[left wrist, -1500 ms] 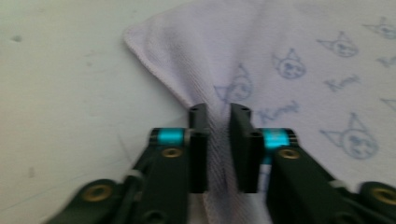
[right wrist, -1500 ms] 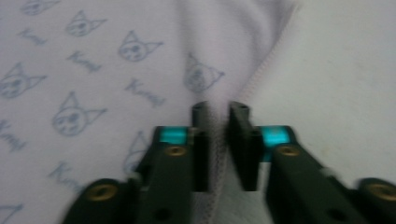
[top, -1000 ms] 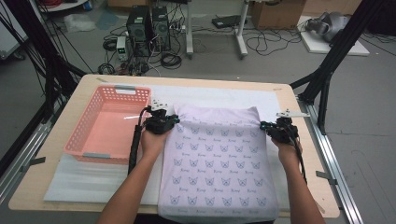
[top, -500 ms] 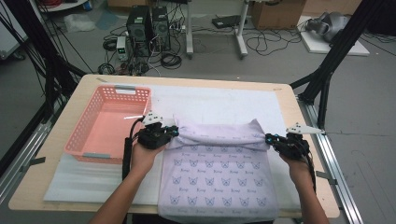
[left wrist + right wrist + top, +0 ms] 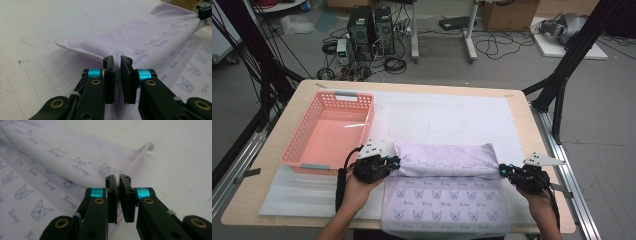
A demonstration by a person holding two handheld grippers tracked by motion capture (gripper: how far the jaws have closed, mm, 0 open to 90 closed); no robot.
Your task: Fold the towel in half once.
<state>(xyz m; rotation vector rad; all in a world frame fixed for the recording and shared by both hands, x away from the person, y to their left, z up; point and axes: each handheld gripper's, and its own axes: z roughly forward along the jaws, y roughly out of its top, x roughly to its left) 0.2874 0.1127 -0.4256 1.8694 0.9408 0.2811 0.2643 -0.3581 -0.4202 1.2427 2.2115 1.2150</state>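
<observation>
While a person's two hands rest at the near edge of the table, each holds a two-jaw claw pinched onto a lilac towel [image 5: 447, 195] printed with small cat faces. The left gripper [image 5: 395, 163] has its black jaws almost together, with only a narrow slit between them; they have just been easing apart slightly, and a thin edge of the cloth still sits in the slit. Ahead of this claw the towel's far part is doubled back toward the person, making a soft rounded fold that runs away to the other claw. The right gripper [image 5: 503, 171] is closed tighter, its jaws nearly touching and gripping the towel's stitched hem at the opposite corner of the fold. Between the two claws the fold lies across the flat lower half of the towel. Beyond the left claw, just beside it, stands a pink basket [image 5: 297, 145] on the white mat [image 5: 452, 115].
</observation>
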